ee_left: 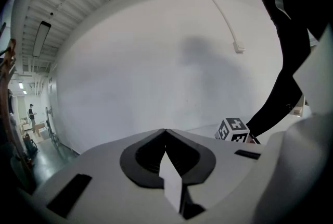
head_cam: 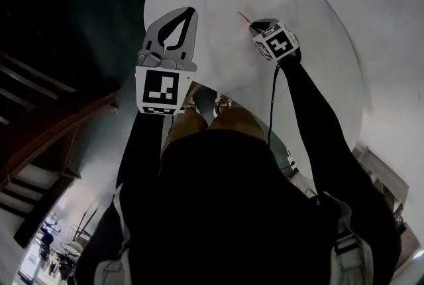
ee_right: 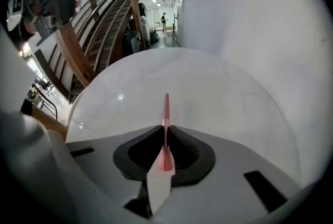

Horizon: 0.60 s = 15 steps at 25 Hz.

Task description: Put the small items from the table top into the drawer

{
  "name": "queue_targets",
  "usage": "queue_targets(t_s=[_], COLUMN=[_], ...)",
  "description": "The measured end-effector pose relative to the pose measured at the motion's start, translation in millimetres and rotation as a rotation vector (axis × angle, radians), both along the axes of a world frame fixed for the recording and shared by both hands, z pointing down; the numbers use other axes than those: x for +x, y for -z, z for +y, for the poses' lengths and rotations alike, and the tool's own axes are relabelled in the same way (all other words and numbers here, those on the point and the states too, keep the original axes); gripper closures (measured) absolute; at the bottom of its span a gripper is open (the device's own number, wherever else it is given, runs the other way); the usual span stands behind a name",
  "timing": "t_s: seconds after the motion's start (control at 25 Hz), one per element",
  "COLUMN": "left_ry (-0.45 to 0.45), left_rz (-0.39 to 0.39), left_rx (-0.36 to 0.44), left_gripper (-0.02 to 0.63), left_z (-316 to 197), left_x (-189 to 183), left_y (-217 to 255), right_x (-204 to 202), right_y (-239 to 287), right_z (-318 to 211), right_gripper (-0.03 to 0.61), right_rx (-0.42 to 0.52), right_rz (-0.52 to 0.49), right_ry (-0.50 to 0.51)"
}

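You stood over a round white table [head_cam: 318, 25] in a hall w/ a dark floor and a wooden staircase [head_cam: 40, 144] off to your left. The top looked bare apart from one slim pink stick [ee_right: 166, 108] (a pen or similar, I couldn't tell which).

Your right gripper [ee_right: 165, 127] was tipped steeply down at the table, jaws pinched on that stick. They held its thicker back end, so most of its length stuck out ahead of the tips, over the table top. That grip probably suited a thin thing: caught lengthwise along the pads, it was less likely to swivel. Whether its far end touched the top, no view showed.

Your left gripper [ee_left: 165, 131] was held about level above the near left part of the table, jaws pressed together w/ nothing between them. It was well apart from the stick, so my guess is you were keeping it free for the drawer. No view showed the drawer, so I couldn't say where the stick had to go.

Writing: none I could read. No brand or label on the stick or table. The only print was the black-and-white square patterns on the marker cubes [head_cam: 159, 88], i.e. codes, not words.
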<state>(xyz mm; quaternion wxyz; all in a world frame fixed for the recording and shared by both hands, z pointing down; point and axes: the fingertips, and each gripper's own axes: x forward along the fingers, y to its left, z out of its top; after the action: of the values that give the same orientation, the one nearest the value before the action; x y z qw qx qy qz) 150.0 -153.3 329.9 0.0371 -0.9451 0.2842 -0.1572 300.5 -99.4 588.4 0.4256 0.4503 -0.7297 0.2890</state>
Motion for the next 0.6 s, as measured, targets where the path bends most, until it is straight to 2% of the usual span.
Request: queue_targets(t_s=[0.24,0.48,0.6], left_ry=[-0.003,-0.039,-0.057], left_rz=[0.009,0.028,0.04], left_rx=[0.011,0.043,0.061], left_gripper=[0.598,0.598,0.598], left_z=[4,13,18], left_x=[-14,-21,-23], left_y=[4,20,29], right_x=[-29,-61,-72], right_y=[66,160,202], right_z=[-1,-6,-4], right_gripper=[0.514,0.514,0.514], right_rx=[0.239,0.54,0.661], right_rz=[-0.1,-0.145,-0.174], right_ry=[-0.132,-0.187,-0.215])
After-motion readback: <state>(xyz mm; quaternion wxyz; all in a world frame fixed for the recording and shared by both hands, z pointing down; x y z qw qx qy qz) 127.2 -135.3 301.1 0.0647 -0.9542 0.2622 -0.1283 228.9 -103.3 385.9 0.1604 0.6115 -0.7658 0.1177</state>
